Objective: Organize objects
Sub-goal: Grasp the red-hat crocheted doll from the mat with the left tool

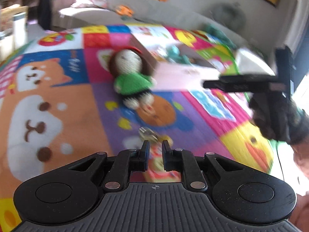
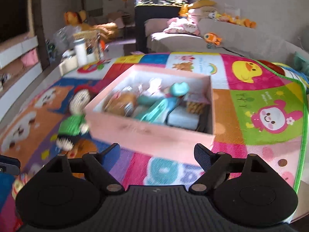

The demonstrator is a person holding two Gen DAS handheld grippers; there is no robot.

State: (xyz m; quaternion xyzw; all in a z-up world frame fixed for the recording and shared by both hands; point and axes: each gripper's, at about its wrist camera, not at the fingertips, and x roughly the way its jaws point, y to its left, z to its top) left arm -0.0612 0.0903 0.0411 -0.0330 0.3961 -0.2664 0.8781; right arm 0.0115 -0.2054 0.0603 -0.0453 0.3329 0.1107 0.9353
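Note:
A pink box [image 2: 152,133] with several toys inside stands on the colourful play mat [image 2: 256,89]; it also shows in the left wrist view [image 1: 173,77]. A knitted doll [image 1: 133,75] in a green top lies on the mat against the box's left side, also in the right wrist view [image 2: 74,116]. My left gripper [image 1: 154,147] is shut on a small orange and yellow packet [image 1: 158,164] with a silvery end, low over the mat. My right gripper [image 2: 156,150] is open and empty just in front of the box; it appears at the right of the left wrist view [image 1: 241,83].
A grey sofa [image 2: 241,40] with soft toys runs behind the mat. A dark cabinet with a fish tank [image 2: 158,9] stands at the back. Bottles and clutter [image 2: 81,50] sit on the floor at the far left, by a TV shelf [image 2: 17,58].

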